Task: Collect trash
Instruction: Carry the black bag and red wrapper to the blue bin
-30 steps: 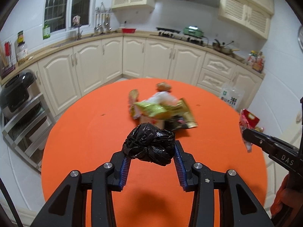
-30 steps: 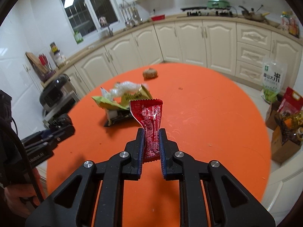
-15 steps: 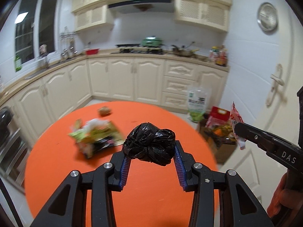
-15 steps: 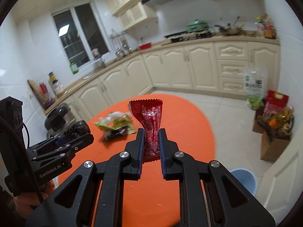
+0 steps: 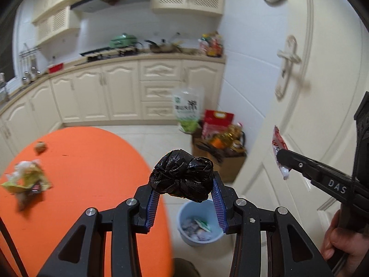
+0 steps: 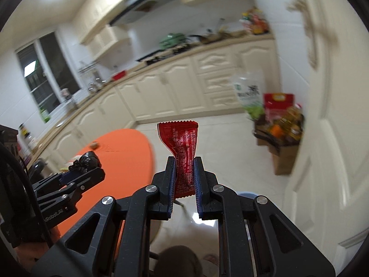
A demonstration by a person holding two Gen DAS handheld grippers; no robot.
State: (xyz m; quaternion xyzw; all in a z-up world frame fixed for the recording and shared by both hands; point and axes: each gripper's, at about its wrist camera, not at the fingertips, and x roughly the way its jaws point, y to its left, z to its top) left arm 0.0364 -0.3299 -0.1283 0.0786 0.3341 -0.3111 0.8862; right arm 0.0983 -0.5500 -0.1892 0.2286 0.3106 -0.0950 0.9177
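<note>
Cream kitchen cabinets framed the carry-to-bin step: beyond the orange table's (image 5: 92, 161) edge, the left tongs (image 5: 183, 198) clamped a crumpled, glossy black plastic bag (image 5: 182, 177) almost above the pale blue bin (image 5: 200, 221), while the right tongs (image 6: 184, 175) pinched a creased red foil wrapper (image 6: 182, 147). Next, seemingly, centring over the bin and releasing; more wrappers (image 5: 25, 180) remained on the table.

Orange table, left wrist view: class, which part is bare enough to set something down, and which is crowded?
The orange table is bare across its middle and right side, between the wrapper pile at the left edge and the table's right rim. A small brown lump sits alone near the far edge. The left edge is crowded.
</note>
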